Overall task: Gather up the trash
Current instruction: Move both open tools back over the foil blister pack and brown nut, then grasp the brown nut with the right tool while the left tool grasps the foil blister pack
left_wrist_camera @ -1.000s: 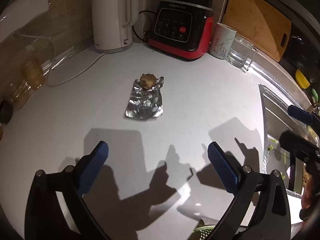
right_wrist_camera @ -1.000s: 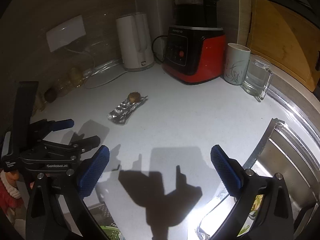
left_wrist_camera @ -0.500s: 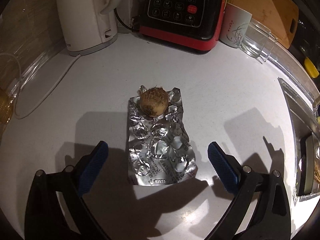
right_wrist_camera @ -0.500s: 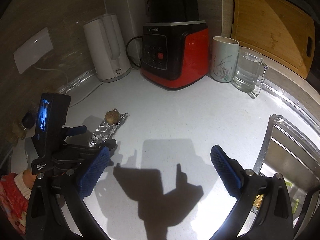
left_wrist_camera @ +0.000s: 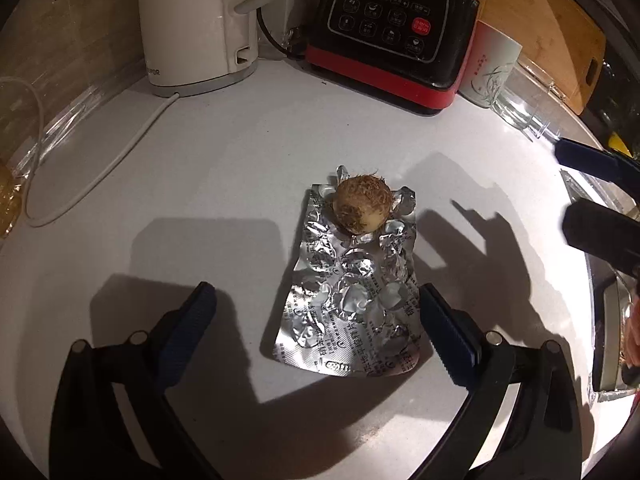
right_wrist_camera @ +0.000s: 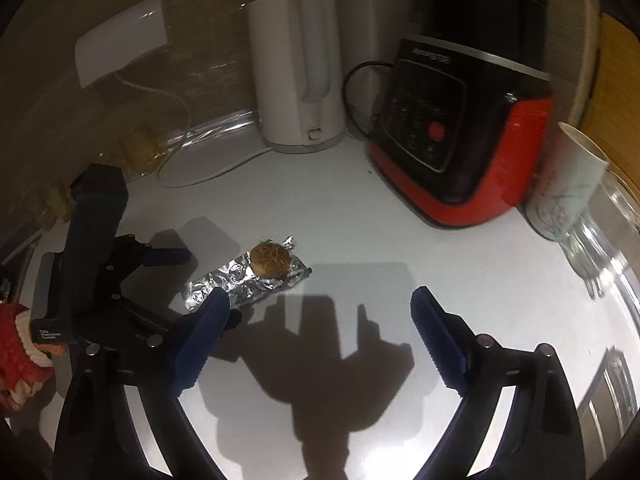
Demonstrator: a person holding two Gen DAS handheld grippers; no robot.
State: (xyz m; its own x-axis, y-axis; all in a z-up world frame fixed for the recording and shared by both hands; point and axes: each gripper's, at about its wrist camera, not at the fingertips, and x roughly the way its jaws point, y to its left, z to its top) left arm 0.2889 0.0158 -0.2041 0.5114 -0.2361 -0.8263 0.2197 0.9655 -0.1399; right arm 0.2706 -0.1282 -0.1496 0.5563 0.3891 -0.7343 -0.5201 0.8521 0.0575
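Note:
A crumpled silver blister pack [left_wrist_camera: 352, 304] lies on the white counter [left_wrist_camera: 224, 184], with a small brown hairy round tuber [left_wrist_camera: 363, 209] on its far end. My left gripper [left_wrist_camera: 316, 320] is open, low over the counter, with the near end of the pack between its blue fingers. In the right wrist view the pack [right_wrist_camera: 244, 282] and tuber [right_wrist_camera: 271, 259] lie ahead and to the left. My right gripper [right_wrist_camera: 318, 322] is open and empty, with the pack's near corner by its left finger. The left gripper [right_wrist_camera: 168, 256] shows at the left in that view.
A white kettle [left_wrist_camera: 196, 24] with its cord, a red and black blender base [left_wrist_camera: 400, 28], a white cup [left_wrist_camera: 490, 66] and a glass mug [left_wrist_camera: 528, 100] stand along the back. A wooden cutting board [left_wrist_camera: 560, 20] leans behind. The sink edge [left_wrist_camera: 600, 300] is at the right.
My left gripper has moved forward and down until its fingers flank the blister pack. My right gripper has swung left and closer to the pack. Both stay open.

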